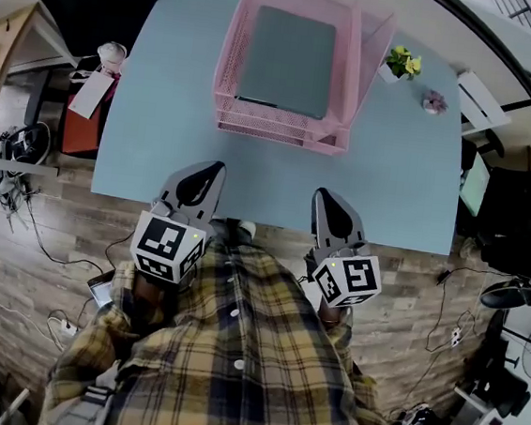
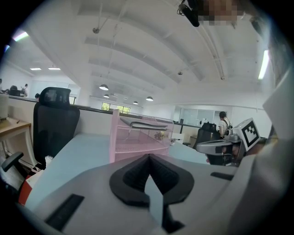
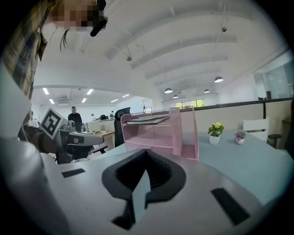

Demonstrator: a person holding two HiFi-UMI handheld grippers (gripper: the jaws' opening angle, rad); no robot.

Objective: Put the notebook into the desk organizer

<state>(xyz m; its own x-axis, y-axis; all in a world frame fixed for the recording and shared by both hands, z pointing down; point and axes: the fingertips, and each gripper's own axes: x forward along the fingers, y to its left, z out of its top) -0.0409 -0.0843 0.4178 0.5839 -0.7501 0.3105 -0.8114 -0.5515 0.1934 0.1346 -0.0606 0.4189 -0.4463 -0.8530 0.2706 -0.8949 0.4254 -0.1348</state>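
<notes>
Notebook (image 1: 286, 60) already lies flat in the top tray of the pink desk organizer (image 1: 276, 134), which stands at the far middle of the blue table (image 1: 160, 135); its long axis runs near to far, straight ahead of both grippers and well apart from them. Neither is clearly nearer. The left gripper (image 1: 215, 168) and right gripper (image 1: 324, 195) hover at the table's near edge, close to the person's body, tips pointing far, both clenched on nothing.
</notes>
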